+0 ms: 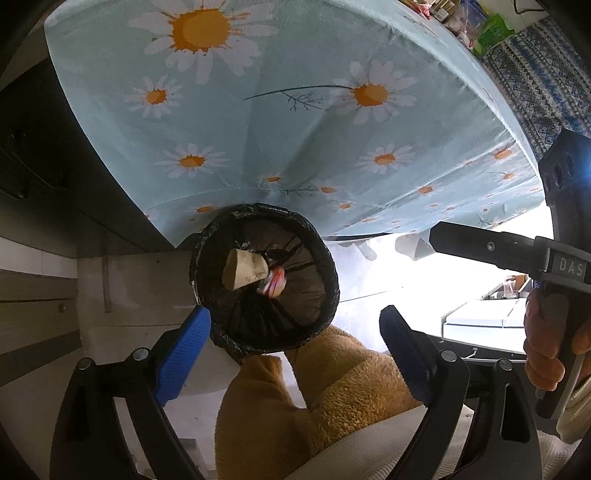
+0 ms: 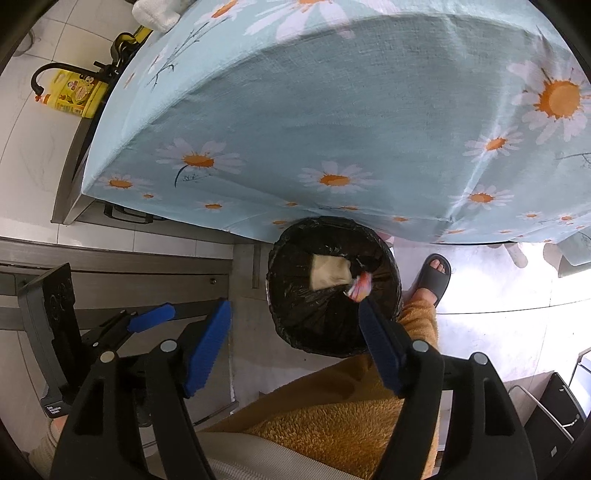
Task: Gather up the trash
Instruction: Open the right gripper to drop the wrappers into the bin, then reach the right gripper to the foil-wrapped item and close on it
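A: Right gripper (image 2: 295, 336) and left gripper (image 1: 293, 349) both hang with jaws spread, empty, above the bin (image 2: 334, 284).

B: Trash (image 2: 328, 277) sits inside the liner. Risk: a finger snags the liner rim, tips the bin.

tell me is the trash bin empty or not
Not empty: the bin holds a beige wad and a colourful wrapper on its black liner.

Hidden under the daisy tablecloth (image 2: 332, 110) at twelve o'clock: the table itself; cut off at two o'clock, blurred packets (image 1: 480, 26); too small to identify, the crumpled colourful wrapper (image 1: 275, 282) inside the bin (image 1: 325, 266).
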Motion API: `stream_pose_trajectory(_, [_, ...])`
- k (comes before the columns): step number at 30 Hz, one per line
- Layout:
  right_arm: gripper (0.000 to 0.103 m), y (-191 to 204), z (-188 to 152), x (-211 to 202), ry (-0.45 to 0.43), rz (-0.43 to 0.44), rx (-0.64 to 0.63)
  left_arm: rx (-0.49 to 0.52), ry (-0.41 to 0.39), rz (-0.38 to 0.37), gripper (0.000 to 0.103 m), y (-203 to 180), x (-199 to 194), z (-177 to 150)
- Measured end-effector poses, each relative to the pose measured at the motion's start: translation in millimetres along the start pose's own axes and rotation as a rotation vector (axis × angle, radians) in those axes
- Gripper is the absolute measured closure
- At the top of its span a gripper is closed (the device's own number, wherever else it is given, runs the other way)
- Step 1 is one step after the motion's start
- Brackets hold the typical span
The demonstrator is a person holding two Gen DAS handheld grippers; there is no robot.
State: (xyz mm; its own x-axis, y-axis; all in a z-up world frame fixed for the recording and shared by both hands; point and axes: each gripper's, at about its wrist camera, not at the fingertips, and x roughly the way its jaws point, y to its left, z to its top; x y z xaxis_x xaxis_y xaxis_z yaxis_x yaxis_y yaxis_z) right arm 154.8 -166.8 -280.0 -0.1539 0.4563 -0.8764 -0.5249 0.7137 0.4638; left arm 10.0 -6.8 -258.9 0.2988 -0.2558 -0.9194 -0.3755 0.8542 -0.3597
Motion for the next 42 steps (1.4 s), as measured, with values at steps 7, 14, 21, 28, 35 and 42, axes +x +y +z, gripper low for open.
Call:
stream_pose_trajectory(7, [0.031,2,1,-13,-0.038,-0.023,-0.011,-0.009,-0.030,0.008,0.013,1,-10,3])
stream_pose_trajectory(14, [0.024,8,-5,-31,-0.089,-0.084,-0.045,0.000,-0.090,0.015,0.013,-2,-41,10])
stream_pose_trajectory(21, [0.022,17,-12,-62,-0.143,-0.062,-0.052,0.011,-0.155,0.014,0.007,-11,-80,19])
stream_pose_trajectory(28, [0.016,28,-13,-105,-0.243,-0.080,-0.083,0.050,-0.240,0.017,0.007,-25,-124,29])
stream_pose_trajectory(35, [0.008,34,-4,-151,-0.363,-0.082,-0.092,0.100,-0.318,0.028,0.007,-40,-157,43])
stream_pose_trajectory(42, [0.005,36,23,-190,-0.450,-0.080,-0.121,0.113,-0.375,0.035,0.007,-51,-178,68])
